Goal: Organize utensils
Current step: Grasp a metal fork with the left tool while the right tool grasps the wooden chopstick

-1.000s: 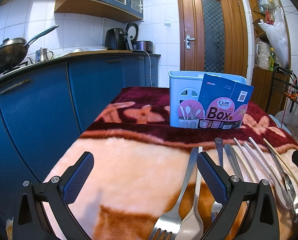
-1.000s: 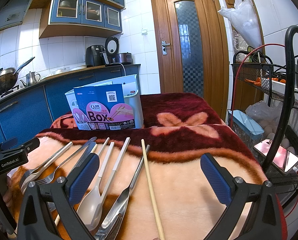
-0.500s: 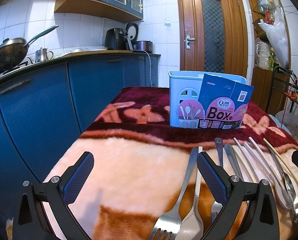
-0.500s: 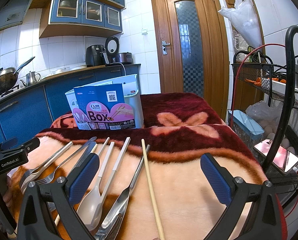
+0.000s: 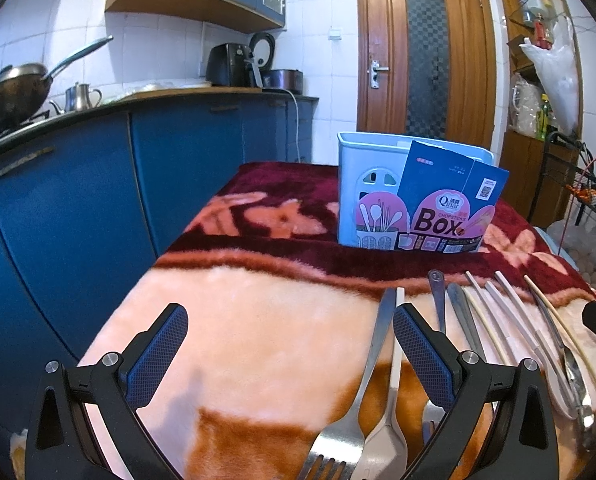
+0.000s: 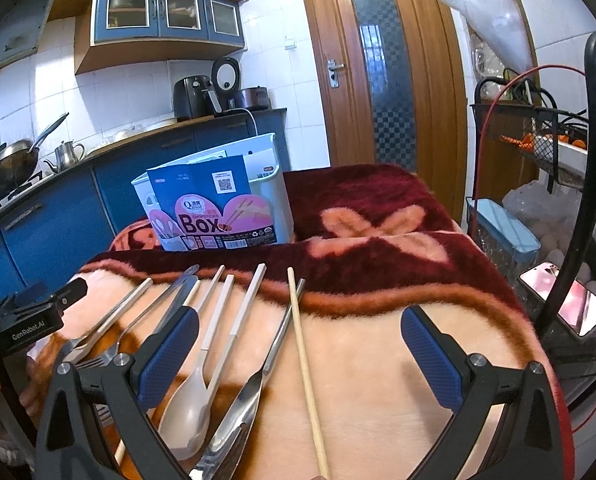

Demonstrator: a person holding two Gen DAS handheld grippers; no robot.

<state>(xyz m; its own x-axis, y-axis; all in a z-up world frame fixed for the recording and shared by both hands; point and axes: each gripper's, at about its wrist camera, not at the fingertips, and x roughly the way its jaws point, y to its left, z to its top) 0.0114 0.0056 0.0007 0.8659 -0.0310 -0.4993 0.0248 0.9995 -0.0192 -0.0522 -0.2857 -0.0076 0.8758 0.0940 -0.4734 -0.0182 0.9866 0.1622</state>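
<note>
Your left claw (image 5: 286, 340) is spread wide and holds nothing, hovering low over the fleecy blanket (image 5: 258, 320) that covers the worktop; your right claw (image 6: 298, 344) is spread just as wide, also empty. Utensils lie side by side on the blanket with their handles pointing toward the chopsticks box (image 6: 214, 208), which stands upright farther back. Between the right claw's fingers you see a beige spoon (image 6: 192, 404), a steel spoon (image 6: 250, 396) and a wooden chopstick (image 6: 306, 364). Between the left claw's fingers lie a steel fork (image 5: 354, 400) and, just beside it, a white-handled utensil (image 5: 390, 412).
</note>
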